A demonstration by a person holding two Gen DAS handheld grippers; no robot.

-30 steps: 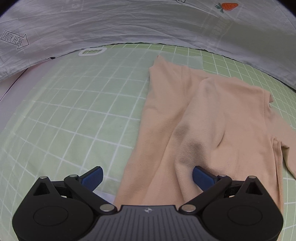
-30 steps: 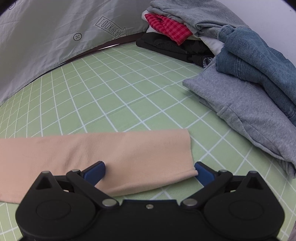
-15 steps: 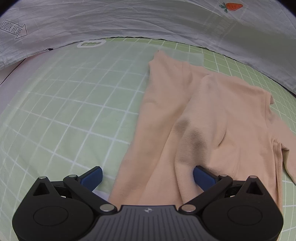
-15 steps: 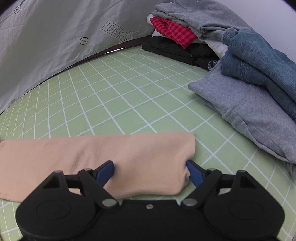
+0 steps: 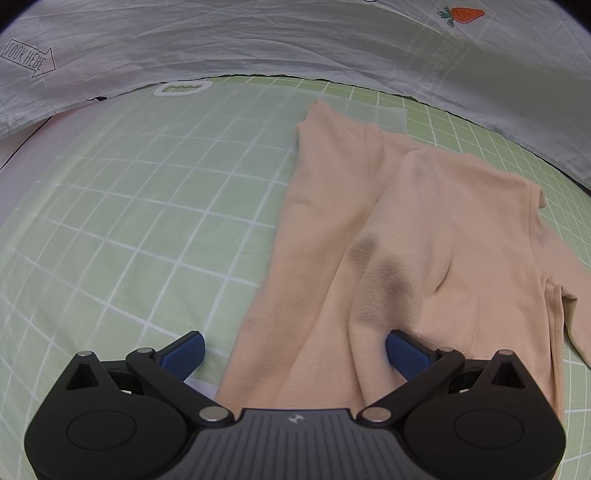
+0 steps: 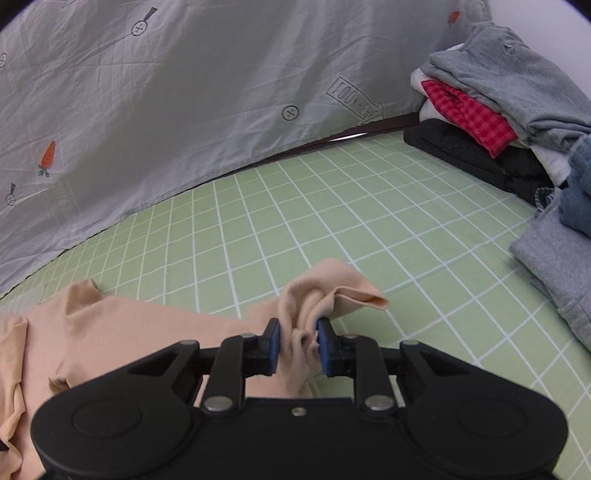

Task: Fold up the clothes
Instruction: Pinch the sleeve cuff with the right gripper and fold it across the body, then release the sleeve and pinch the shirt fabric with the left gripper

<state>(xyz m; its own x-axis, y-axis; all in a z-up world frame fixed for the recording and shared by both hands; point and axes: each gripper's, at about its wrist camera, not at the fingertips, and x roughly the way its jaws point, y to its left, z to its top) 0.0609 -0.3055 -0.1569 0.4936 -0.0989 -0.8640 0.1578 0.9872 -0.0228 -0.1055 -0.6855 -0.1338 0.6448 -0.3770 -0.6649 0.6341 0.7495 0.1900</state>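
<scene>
Whereas a second earlier the sleeve end lay flat on the mat between wide-apart blue pads, the peach-coloured soft knit long-sleeved top [image 6: 110, 332] now had that sleeve end [image 6: 325, 295] bunched and raised off the surface, pinched in the right gripper [image 6: 298, 345], whose jaws had just been closing onto it. Body of the top [image 5: 424, 240] lay spread on the pale green white-gridded mat [image 5: 129, 221], unchanged in the left wrist view. Left gripper [image 5: 293, 350] kept its place, jaws wide, one pad [image 5: 184, 350] over bare mat, the other [image 5: 406, 352] over the fabric, gripping nothing. Right view had swung: the pile of folded clothes [image 6: 517, 122] (grey, red check, black, denim) sat further toward the right edge. Grey printed sheet [image 5: 258, 40] behind the mat carried an arrow label reading "LOOK HERE" [image 5: 27, 59], a carrot motif [image 5: 461, 14], and circled-cross marks [image 6: 290, 112].
</scene>
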